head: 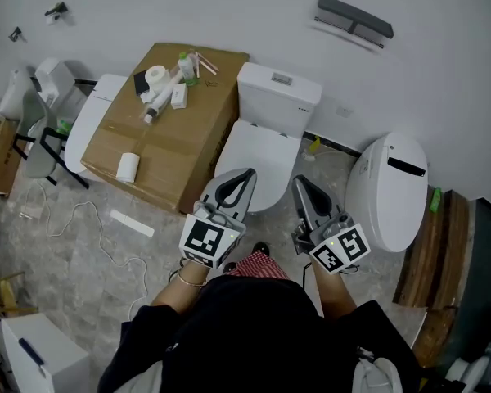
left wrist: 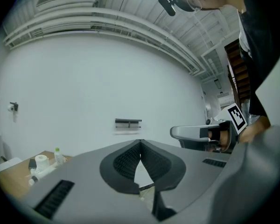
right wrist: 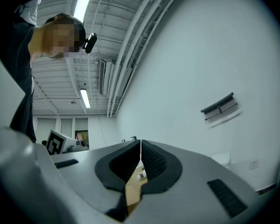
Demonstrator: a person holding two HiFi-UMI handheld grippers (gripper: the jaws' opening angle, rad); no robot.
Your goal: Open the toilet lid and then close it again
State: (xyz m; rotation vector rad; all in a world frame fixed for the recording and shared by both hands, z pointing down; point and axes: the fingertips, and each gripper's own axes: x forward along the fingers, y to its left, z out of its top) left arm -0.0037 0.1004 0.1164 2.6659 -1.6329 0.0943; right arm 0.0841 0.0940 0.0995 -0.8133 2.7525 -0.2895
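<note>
Tongs both shut, empty: left tongs (head: pixel 242 178), right tongs (head: pixel 301 185).
You hold them raised, the closed white plastic toilet lid (head: pixel 258 154) just ahead, probably staging the lift.

Bright, even indoor light with only soft shadows fills the sharp head view, while both gripper views are fisheye-bent with black corners, and ceiling tube lights (right wrist: pixel 85 98) glow white in the right one.

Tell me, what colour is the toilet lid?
The toilet lid is white, clearest in the head view.
</note>
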